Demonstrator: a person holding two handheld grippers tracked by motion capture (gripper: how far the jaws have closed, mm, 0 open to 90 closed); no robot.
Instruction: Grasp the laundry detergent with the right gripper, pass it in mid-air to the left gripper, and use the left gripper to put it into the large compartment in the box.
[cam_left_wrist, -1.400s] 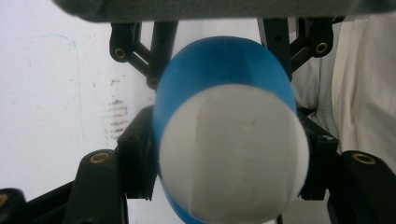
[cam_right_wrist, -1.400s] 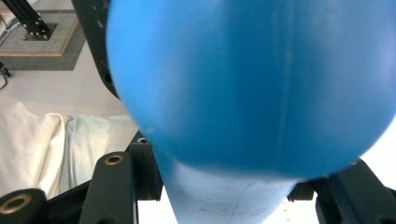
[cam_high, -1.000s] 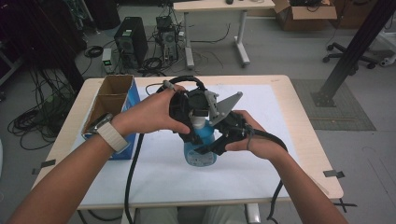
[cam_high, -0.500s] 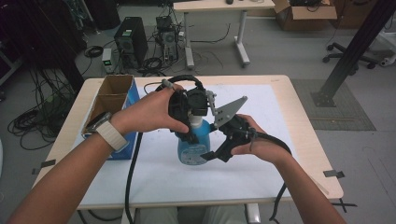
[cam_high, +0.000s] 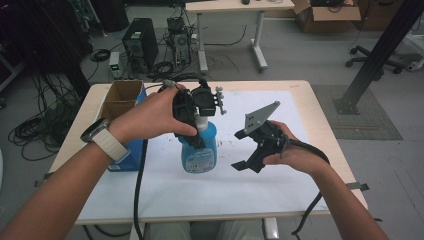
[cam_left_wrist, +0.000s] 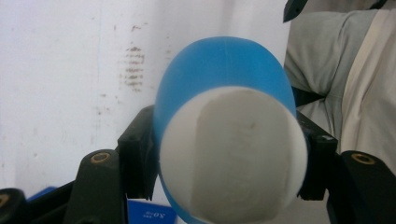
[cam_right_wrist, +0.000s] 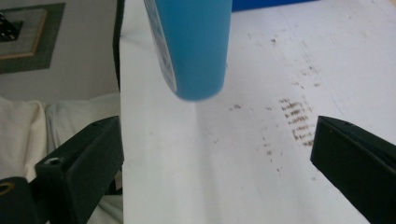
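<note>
Left claw (cam_high: 196, 131) of mine is squeezed on the white neck of the blue bottle (cam_high: 199, 150), which stands near the middle of the table (cam_high: 310, 107); my right claw (cam_high: 250, 156) has just been opening, with nothing between its jaws. That bottle looks smooth, round, slippery plastic. With one grip up high, I think it could swing or slip out.

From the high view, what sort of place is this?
Likely a robotics lab or workshop: desktop computer towers with tangled cables on the floor, a cardboard box beyond, and a paper-covered work table.
</note>
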